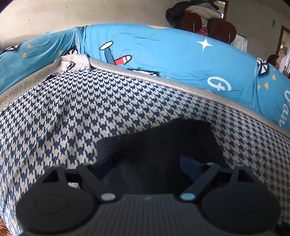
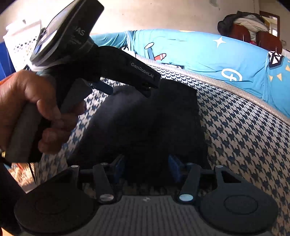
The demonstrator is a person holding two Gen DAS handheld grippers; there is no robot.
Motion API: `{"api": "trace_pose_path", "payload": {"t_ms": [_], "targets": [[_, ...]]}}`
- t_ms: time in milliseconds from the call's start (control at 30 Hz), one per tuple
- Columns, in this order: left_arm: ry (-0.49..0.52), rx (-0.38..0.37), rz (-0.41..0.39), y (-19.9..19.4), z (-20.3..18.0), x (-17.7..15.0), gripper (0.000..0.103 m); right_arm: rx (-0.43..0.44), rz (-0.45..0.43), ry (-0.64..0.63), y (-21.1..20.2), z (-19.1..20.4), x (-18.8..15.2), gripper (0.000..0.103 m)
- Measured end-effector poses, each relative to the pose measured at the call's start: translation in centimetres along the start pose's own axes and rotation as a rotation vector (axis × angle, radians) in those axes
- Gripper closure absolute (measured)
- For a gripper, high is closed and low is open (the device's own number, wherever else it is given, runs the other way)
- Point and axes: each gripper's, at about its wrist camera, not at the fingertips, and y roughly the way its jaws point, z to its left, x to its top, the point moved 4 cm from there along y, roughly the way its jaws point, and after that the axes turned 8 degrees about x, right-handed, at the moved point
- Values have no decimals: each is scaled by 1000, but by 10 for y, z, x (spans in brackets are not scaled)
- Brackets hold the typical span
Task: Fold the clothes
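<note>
A dark folded garment [image 1: 163,138] lies on a blue-and-cream houndstooth cover [image 1: 72,116]. My left gripper [image 1: 146,167] hangs low over its near edge with the jaws wide apart; the cloth lies between the blue pads [image 1: 189,166], and they do not pinch it. In the right wrist view, a hand [image 2: 36,109] holds the left gripper [image 2: 130,89] over the garment's [image 2: 145,118] far left part. My right gripper [image 2: 146,168] is at the near edge. Its jaws are half apart, with dark cloth between its pads [image 2: 174,168], and I see no firm pinch.
A bright blue cartoon-print sheet [image 1: 172,54] runs along the far side, past the cover's grey piped edge [image 1: 163,79]. Brown chairs draped with clothes [image 1: 199,16] stand by the back wall. A white perforated basket [image 2: 23,41] sits at the left.
</note>
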Motion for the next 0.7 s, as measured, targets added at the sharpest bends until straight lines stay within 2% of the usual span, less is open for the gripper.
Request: {"api": "trace_pose_path", "payload": {"t_ms": [100,267,367,500,600,700], "targets": [[-36,5,28,5,9,-2,7,-2,15,-7,0,0,-1,49],[-68,-49,53,-7,15,-6,0,21,47,6,-7,-5,2,49],[-50,-80,49,-20,13,-10,0,43,6,92,-15,-19,8,49],[-27,-58,24,-32,12,-13,0,43,-92,162,-21,-32,14,49],[-21,-10,15,-34,15,-13,0,29,-121,149,-14,-29,15,49],[-30,-9,25,-31,16,-14,0,22,-132,132,-6,-24,14,49]]}}
